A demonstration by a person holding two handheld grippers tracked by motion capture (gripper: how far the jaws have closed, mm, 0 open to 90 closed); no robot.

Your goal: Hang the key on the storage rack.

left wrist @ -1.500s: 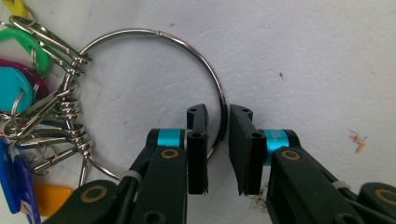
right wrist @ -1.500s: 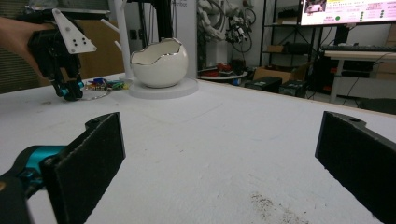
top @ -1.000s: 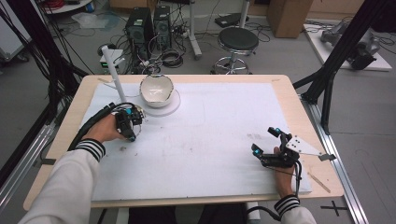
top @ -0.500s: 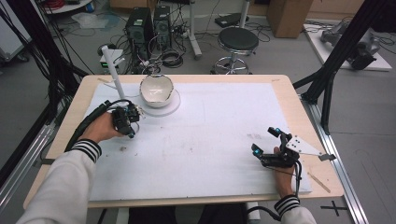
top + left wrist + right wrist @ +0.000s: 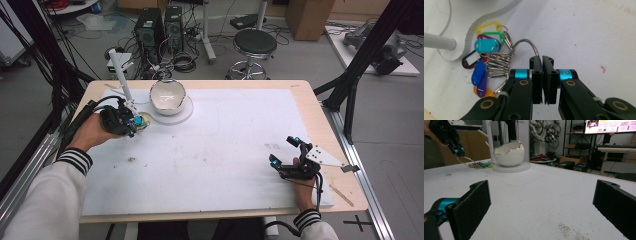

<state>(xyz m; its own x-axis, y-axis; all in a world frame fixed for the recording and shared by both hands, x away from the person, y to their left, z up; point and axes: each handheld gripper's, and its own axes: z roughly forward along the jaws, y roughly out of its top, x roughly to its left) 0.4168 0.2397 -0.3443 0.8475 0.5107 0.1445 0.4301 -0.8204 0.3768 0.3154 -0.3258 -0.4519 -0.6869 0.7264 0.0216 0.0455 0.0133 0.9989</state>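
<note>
A bunch of coloured key tags [image 5: 486, 62] hangs on a large metal ring [image 5: 526, 43] and lies on the white mat beside the round base. My left gripper [image 5: 542, 60] is shut on that ring's wire. From above, the left gripper [image 5: 131, 125] sits at the far left with the tags [image 5: 145, 120] just right of it. In the right gripper view, the ring slopes up from the tags [image 5: 477, 165] to the left gripper [image 5: 456, 151]. My right gripper [image 5: 285, 152] rests near the front right, open, with nothing between its jaws [image 5: 541, 197].
A white egg-shaped bowl [image 5: 167, 96] stands on a round white base [image 5: 186, 114] at the far left. A white post [image 5: 120, 67] rises beside it, close to the tags. A white mat [image 5: 225, 140] covers the wooden table. A stool [image 5: 255, 45] stands beyond it.
My left gripper has shifted slightly left and away, still holding the ring. The right gripper has not moved.
</note>
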